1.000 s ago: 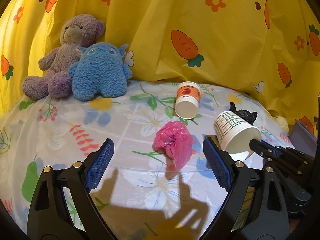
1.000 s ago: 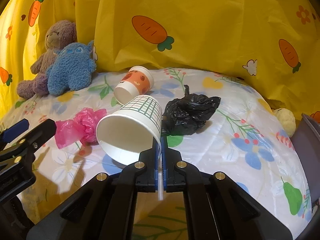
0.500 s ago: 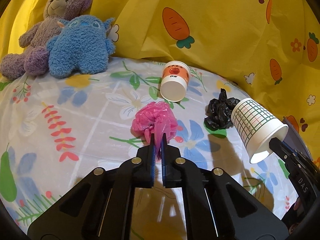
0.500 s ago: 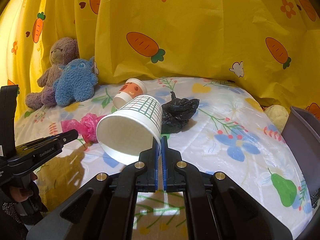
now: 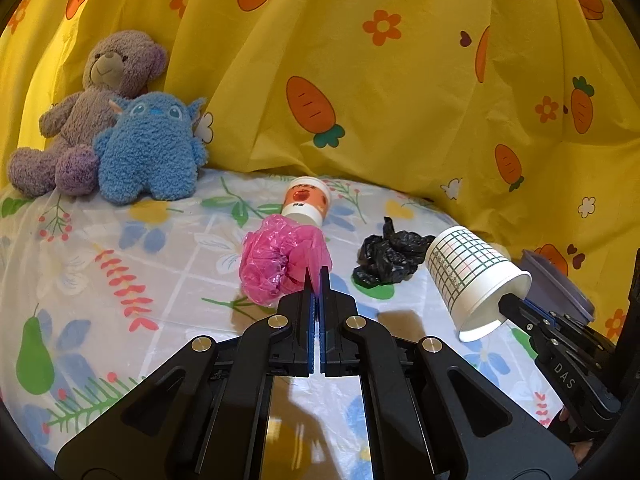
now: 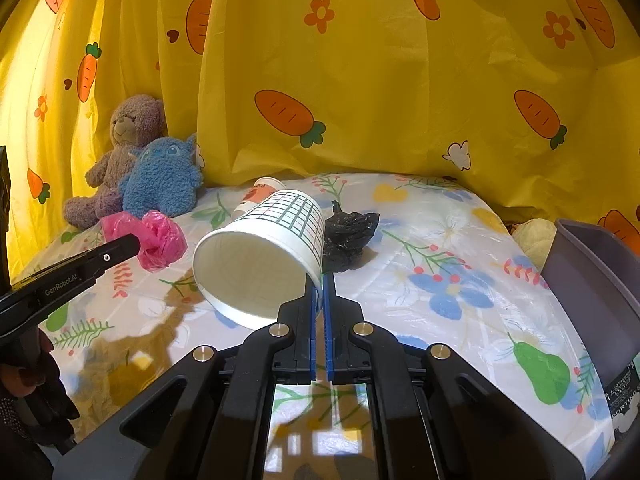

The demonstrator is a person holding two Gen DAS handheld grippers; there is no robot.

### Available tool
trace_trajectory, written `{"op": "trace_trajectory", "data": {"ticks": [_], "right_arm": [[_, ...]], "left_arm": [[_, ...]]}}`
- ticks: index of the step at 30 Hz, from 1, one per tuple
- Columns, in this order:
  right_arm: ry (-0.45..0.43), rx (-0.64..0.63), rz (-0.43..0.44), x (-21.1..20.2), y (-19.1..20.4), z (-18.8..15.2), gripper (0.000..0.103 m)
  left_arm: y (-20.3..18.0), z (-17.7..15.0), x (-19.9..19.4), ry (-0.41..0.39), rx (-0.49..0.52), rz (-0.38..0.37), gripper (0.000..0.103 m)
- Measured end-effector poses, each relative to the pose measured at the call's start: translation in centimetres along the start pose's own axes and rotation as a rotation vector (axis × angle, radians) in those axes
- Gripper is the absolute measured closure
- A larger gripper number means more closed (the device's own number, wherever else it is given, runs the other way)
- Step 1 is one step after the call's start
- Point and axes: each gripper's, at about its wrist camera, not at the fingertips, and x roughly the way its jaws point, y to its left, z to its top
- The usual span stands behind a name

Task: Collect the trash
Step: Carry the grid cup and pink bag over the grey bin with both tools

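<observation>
Jaws pinch pink bag [image 5: 280, 264] and checked cup [image 6: 264, 256] over floral sheet [image 6: 460, 264], carrot-print curtain [image 6: 380, 80] seemingly behind.

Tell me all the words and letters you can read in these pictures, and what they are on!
"GenRobot.AI" on the black left claw's arm.
"DAS" on the black right claw's arm.
"PORTUNG", cut off, on the grey plastic bin's label; smaller lines above it are too small to read.
Print on the orange-and-white paper cup is too blurred to read.
</observation>
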Motion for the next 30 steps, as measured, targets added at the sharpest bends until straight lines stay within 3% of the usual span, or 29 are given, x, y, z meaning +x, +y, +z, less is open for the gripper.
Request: {"op": "trace_trajectory", "data": {"ticks": [12,30], "right_arm": [[-0.040,0.031,-0.060,-3.7,-3.2,-0.3,0.099],[-0.079,0.101,-0.184,-6.8,-10.2,-0.7,0.099]], "left_arm": [[-5.3,0.1,-2.1,-0.037,0.082,-0.071,0.103],[-14.5,-0.1,-0.2,-0.014,0.200,-0.199,0.103]]}}
